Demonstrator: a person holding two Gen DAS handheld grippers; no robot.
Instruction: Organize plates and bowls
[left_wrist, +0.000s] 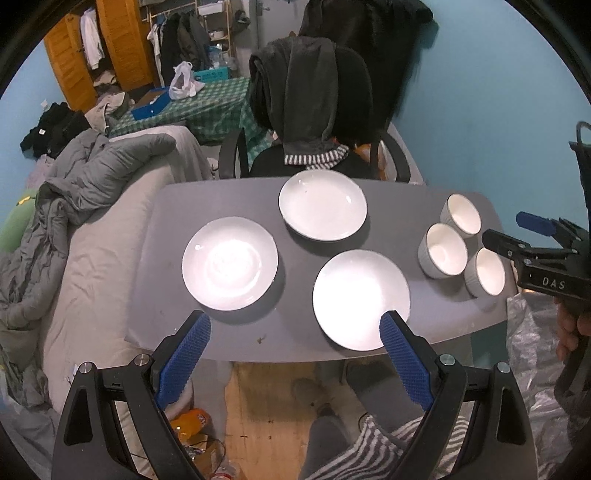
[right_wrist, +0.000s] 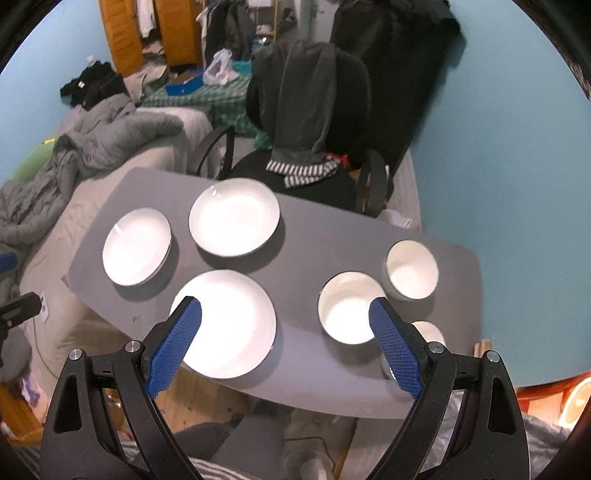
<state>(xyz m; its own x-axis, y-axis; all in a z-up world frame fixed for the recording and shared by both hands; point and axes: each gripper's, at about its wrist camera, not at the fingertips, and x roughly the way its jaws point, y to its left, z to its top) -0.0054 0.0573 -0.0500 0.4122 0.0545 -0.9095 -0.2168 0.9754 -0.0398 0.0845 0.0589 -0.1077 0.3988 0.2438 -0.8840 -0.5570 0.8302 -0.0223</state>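
Observation:
Three white plates lie apart on the grey table (left_wrist: 295, 339): a left plate (left_wrist: 229, 263), a far plate (left_wrist: 323, 205) and a near plate (left_wrist: 360, 297). Three white bowls stand at the right: far (left_wrist: 461, 214), middle (left_wrist: 442, 250), near (left_wrist: 487, 272). My left gripper (left_wrist: 295, 325) is open and empty above the table's near edge. My right gripper (right_wrist: 286, 310) is open and empty above the near plate (right_wrist: 225, 328) and the middle bowl (right_wrist: 347, 307). The right gripper also shows in the left wrist view (left_wrist: 517, 240).
A black office chair (left_wrist: 314, 110) draped with dark clothes stands behind the table. A bed with a grey duvet (left_wrist: 92, 221) lies left. The blue wall (left_wrist: 498, 129) is to the right. Wooden floor (left_wrist: 273, 398) and my legs lie below the near table edge.

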